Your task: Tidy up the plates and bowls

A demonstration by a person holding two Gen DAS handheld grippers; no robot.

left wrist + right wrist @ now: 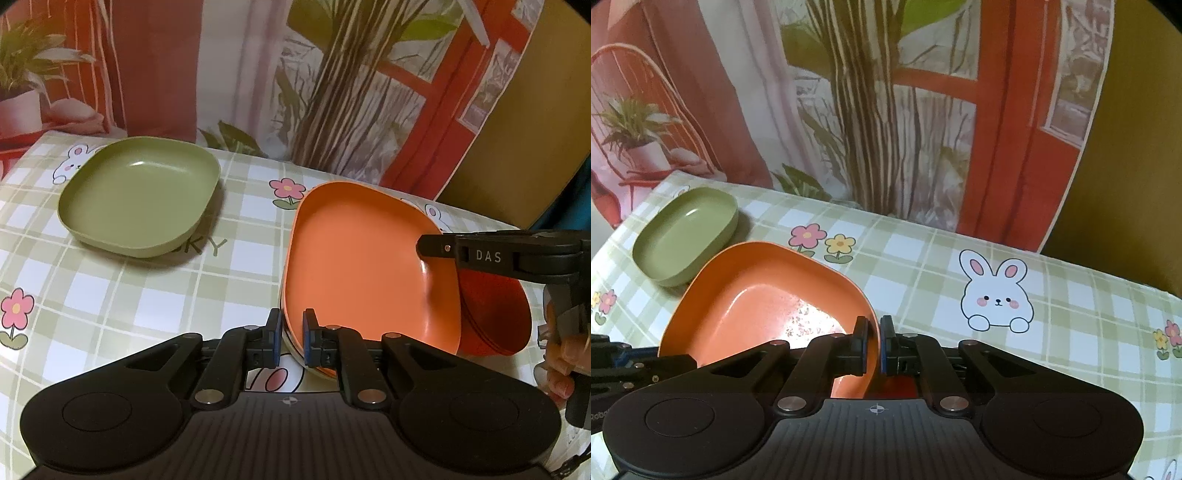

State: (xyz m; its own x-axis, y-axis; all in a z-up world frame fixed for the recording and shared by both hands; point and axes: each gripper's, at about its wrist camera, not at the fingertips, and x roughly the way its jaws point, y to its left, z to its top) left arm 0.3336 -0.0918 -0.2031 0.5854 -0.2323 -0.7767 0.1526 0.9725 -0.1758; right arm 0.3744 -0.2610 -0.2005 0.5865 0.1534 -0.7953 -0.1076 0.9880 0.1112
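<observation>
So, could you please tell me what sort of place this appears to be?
Probably a home dining table: a checked tablecloth with cartoon bunnies, a green plate and an orange plate on it, and a printed backdrop of plants and a window behind.

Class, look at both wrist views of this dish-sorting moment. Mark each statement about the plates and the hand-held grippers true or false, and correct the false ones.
1. The right hand-held gripper is clamped on the rim of the orange square plastic plate. True.
2. The green square plastic plate is stacked on the orange one. False: it sits apart on the checked tablecloth.
3. The orange plate lies flat. False: it is tilted, its right edge raised.
4. The left hand-held gripper closes on the rims under the orange plate's near edge. True.
5. The green plate holds food. False: it is empty.
</observation>
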